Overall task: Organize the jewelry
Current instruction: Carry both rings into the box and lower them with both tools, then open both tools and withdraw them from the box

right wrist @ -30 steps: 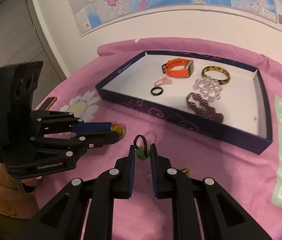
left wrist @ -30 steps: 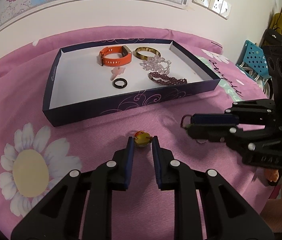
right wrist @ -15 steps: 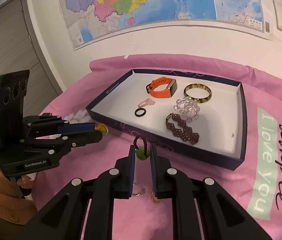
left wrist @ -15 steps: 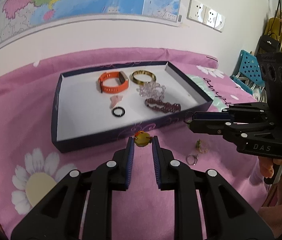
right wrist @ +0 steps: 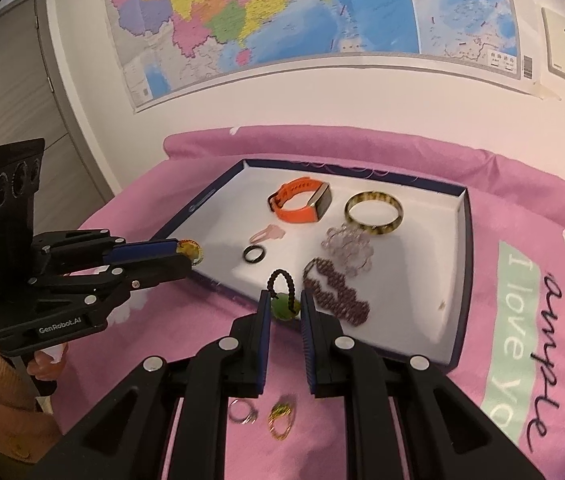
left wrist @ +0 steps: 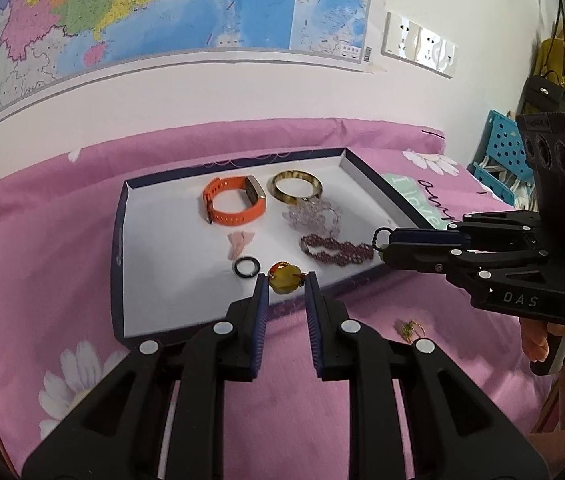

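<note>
My left gripper (left wrist: 285, 282) is shut on a yellow amber pendant (left wrist: 283, 278), held in the air over the near wall of the dark blue tray (left wrist: 119, 240). My right gripper (right wrist: 285, 307) is shut on a green stone with a dark beaded loop (right wrist: 281, 294), above the tray's front wall. Each gripper shows in the other view: the right gripper (left wrist: 380, 243) at the right, the left gripper (right wrist: 190, 254) at the left with the amber pendant (right wrist: 191, 249). In the tray (right wrist: 464, 240) lie an orange watch band (right wrist: 300, 200), a bangle (right wrist: 374, 212), a clear bead bracelet (right wrist: 348, 250), a maroon bead bracelet (right wrist: 334, 292), a black ring (right wrist: 253, 254) and a pink charm (right wrist: 268, 234).
Two rings lie on the pink flowered cloth (right wrist: 522, 208) under my right gripper: a silver ring (right wrist: 242, 411) and a gold ring (right wrist: 281, 420). A small gold piece (left wrist: 409, 327) lies on the cloth (left wrist: 34, 272) by the tray. A map and sockets hang on the wall behind.
Both grippers have risen from the cloth and moved toward the tray, each carrying its piece. The rings left on the cloth have come into sight below.
</note>
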`<state>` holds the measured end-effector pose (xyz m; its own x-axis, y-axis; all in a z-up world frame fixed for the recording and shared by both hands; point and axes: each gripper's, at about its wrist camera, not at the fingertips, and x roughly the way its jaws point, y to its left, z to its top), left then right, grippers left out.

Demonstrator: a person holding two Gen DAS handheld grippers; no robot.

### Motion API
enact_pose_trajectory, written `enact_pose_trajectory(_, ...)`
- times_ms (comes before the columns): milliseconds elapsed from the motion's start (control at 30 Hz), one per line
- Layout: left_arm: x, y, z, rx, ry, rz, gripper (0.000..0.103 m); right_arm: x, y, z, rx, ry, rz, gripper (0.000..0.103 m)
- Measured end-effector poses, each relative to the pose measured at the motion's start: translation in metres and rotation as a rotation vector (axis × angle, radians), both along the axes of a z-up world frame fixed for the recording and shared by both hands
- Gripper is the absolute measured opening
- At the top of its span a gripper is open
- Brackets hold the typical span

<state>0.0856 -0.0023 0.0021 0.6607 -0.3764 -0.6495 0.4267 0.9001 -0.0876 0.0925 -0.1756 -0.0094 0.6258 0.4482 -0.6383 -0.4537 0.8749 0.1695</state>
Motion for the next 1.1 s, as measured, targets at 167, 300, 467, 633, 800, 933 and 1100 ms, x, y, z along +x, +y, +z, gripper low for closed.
enact_pose_trajectory(167, 0.018, -0.005, -0.003, 0.007, 0.011, 0.019, 0.019, 0.021, 0.003, -0.005, -0.021, 0.013, -0.020, 0.013)
enact_pose_trajectory(300, 0.032, -0.010, -0.011, 0.014, 0.040, 0.034, 0.019, 0.037, 0.003, -0.010, -0.032, 0.035, -0.038, 0.013)
enact_pose_trajectory(467, 0.048, -0.013, -0.024, 0.026, 0.076, 0.054, 0.019, 0.054, 0.008, -0.020, -0.041, 0.069, -0.044, 0.013)
enact_pose_trajectory(633, 0.058, -0.014, -0.033, 0.028, 0.103, 0.070, 0.019, 0.062, 0.011, -0.029, -0.041, 0.098, -0.056, 0.014)
enact_pose_trajectory(800, 0.063, -0.010, -0.036, 0.009, 0.119, 0.089, 0.020, 0.064, 0.012, -0.031, -0.043, 0.096, -0.065, 0.014)
enact_pose_trajectory(933, 0.054, -0.007, -0.029, 0.007, 0.086, 0.096, 0.027, 0.059, 0.005, -0.027, -0.023, 0.082, -0.078, 0.015)
enact_pose_trajectory(1100, 0.024, -0.007, -0.013, 0.021, 0.002, 0.057, 0.033, 0.039, -0.005, -0.014, 0.005, 0.046, -0.073, 0.021)
